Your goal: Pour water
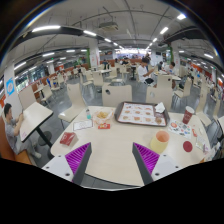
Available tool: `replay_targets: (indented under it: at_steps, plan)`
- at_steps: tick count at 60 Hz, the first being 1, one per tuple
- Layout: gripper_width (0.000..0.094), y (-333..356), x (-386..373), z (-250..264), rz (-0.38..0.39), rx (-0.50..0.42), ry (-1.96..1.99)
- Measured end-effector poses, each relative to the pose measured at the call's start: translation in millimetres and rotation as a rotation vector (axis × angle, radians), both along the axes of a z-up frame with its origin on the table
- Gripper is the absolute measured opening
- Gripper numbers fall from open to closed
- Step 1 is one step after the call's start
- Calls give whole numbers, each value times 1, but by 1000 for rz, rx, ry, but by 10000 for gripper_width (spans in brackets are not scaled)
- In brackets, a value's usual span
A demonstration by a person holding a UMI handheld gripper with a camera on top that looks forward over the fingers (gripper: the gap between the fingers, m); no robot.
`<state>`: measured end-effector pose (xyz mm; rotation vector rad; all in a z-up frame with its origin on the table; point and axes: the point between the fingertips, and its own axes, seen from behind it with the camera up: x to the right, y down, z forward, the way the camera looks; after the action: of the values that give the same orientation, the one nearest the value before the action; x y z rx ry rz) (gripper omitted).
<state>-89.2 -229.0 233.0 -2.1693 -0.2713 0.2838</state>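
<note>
Fingers of the gripper stand wide apart with nothing between them, held high above a round white table, which suggests an approach not yet begun; a yellowish cup, probably the vessel for pouring, sits just ahead of the right finger, within easy reach; beyond lie a dark tray and a red-lidded cup; which one holds water I cannot tell.
</note>
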Motion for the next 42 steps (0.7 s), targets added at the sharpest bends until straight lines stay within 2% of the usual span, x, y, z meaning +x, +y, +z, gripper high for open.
replay_targets:
  at_steps: [7, 8, 9, 15, 26, 35, 42]
  plan:
    - [829, 5, 38, -4, -23, -8, 4]
    - [830, 0, 22, -4, -27, -11, 3]
    - [830, 3, 49, -4, -31, -11, 2]
    - [831, 6, 99, -12, -63, -7, -3]
    - [825, -5, 211, -50, -168, -17, -44]
    - [821, -30, 329, -98, -279, -63, -121]
    - [832, -42, 418, -127, -355, -57, -173]
